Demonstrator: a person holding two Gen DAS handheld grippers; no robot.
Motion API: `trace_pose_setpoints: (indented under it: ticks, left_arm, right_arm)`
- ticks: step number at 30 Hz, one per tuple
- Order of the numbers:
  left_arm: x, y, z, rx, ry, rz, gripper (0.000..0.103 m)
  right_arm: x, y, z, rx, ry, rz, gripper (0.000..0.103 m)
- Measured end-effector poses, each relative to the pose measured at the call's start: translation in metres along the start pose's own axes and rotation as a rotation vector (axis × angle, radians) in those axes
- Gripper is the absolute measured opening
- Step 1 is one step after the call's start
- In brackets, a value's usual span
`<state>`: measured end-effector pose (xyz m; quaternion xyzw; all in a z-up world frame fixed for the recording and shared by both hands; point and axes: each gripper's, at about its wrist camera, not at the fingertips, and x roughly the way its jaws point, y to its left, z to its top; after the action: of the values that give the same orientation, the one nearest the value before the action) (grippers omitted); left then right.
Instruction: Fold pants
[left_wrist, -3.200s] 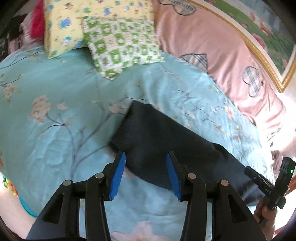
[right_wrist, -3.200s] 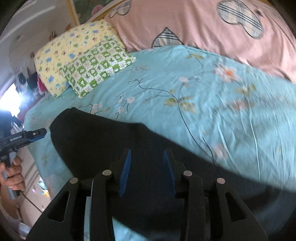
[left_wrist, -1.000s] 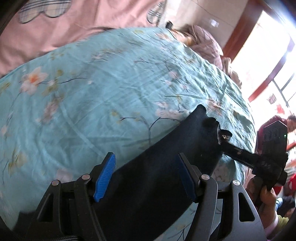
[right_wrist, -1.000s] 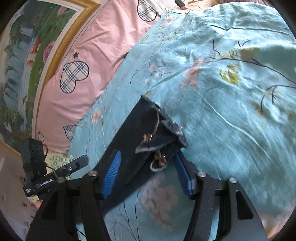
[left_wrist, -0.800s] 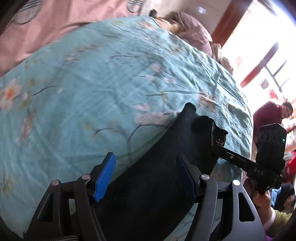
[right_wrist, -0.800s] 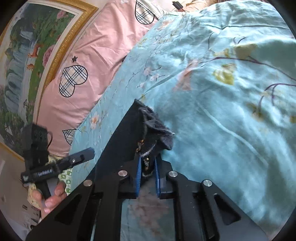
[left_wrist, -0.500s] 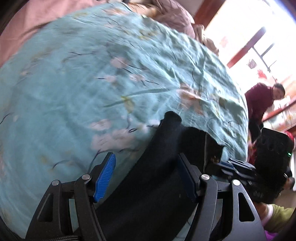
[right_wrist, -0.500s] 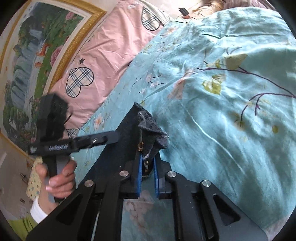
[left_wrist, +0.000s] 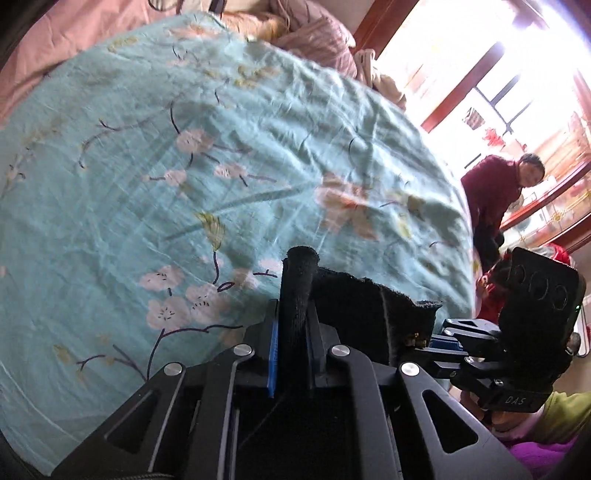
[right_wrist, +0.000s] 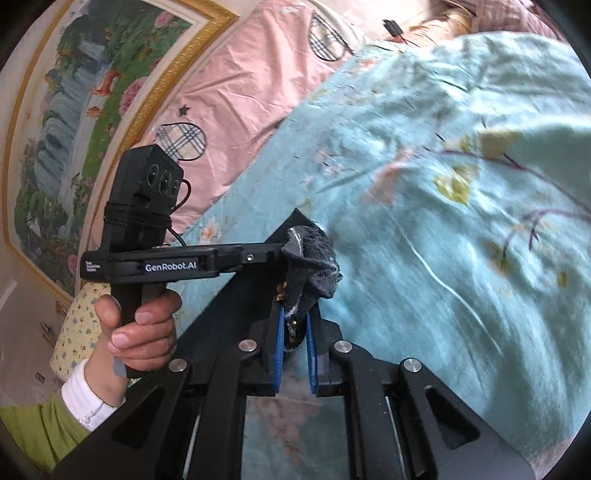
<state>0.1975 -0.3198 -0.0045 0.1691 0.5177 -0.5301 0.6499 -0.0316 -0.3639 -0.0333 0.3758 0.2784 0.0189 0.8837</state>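
- A bed (left_wrist: 155, 155) fills both views, under a teal cover printed with pink blossoms and dark twigs
- A pink sheet (right_wrist: 236, 85) with plaid hearts lies along the far edge of the bed
- A painting (right_wrist: 77, 110) of flowers and a waterfall in a gold frame hangs on the wall behind it
- A yellow patterned pillow (right_wrist: 75, 332) shows at lower left
- A window (left_wrist: 491, 62) with red-brown frames lets in glaring daylight
- A person (left_wrist: 498, 199) in dark red stands by the bed

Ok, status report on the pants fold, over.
Left gripper just closed on the black fabric pants. Right gripper shut on same end. Nothing in the way.
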Motion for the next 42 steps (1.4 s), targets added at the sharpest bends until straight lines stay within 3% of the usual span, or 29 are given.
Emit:
trace_pose_setpoints:
  ticks: [10,21,31,42]
  left_arm:
    - [-0.080,-0.008,-0.025,-0.042,-0.186,-0.003,0.010]
    - [-0.145,0.003,-0.087,-0.126,-0.331,0.003,0.010]
    - [-0.167,0.034,-0.149,-0.260,-0.393,0.041,0.009]
    - [-0.148,0.067,-0.208,-0.417,-0.413,0.095,0.006]
  right_arm:
    - [-0.014,0.045,0.005,-0.094,-0.060,0.183,0.011]
    - [0.004,0.109,-0.008,-0.236,0.046,0.368,0.011]
    - [0.053,0.136,-0.031,-0.260,0.200,0.443,0.012]
    - [0.098,0.143,-0.061,-0.295,0.339,0.398,0.012]
